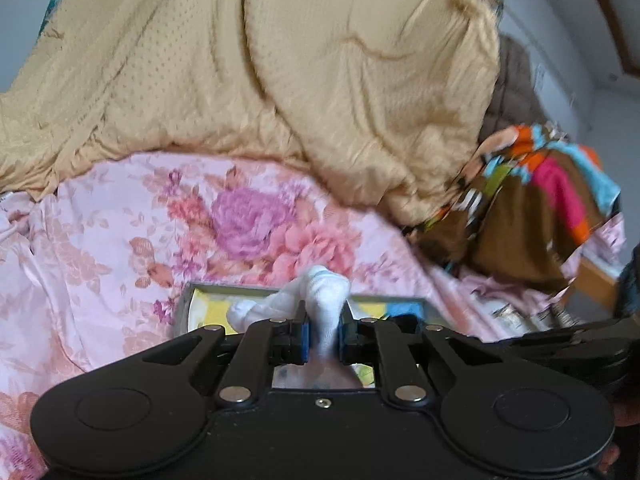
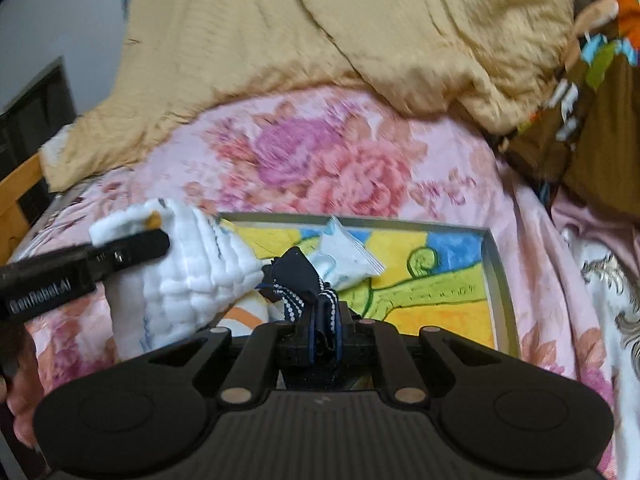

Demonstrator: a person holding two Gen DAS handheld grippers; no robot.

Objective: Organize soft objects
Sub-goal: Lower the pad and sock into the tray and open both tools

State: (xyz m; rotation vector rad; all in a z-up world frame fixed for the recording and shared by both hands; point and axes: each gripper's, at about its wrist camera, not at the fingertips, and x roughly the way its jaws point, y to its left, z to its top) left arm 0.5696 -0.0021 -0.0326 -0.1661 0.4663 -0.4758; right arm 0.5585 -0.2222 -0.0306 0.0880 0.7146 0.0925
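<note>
Two grippers work over a bed covered in a pink floral sheet (image 1: 100, 240), each clamped on a piece of cloth.

In the left wrist view, the left gripper (image 1: 323, 338) has its jaws pressed together on a white cloth (image 1: 320, 300), which bunches up and stands out ahead of the blue pads. Just beyond the fingertips lies a shallow grey tray (image 1: 188, 300) with a yellow and blue picture on its floor; the cloth hangs over its near part. A tan quilt (image 1: 280, 60) is heaped across the far side of the bed. To its right sits a bundle of brown fabric with orange, pink and blue patches (image 1: 532, 208). Part of the other tool shows dark at the right edge.

In the right wrist view, the right gripper (image 2: 324, 334) is closed tight on a dark navy cloth with white dotted trim (image 2: 298, 276), which crumples upward from the jaws over the tray (image 2: 500, 280). A small white plastic packet (image 2: 344, 256) lies on the tray's painted floor, just behind the navy cloth. At the left, the left gripper (image 2: 132, 244) comes in from the side with the white cloth (image 2: 192, 272) draped from it, hanging at the tray's left edge. The tan quilt (image 2: 320, 20) and the colourful fabric (image 2: 592, 100) lie beyond, blurred.
</note>
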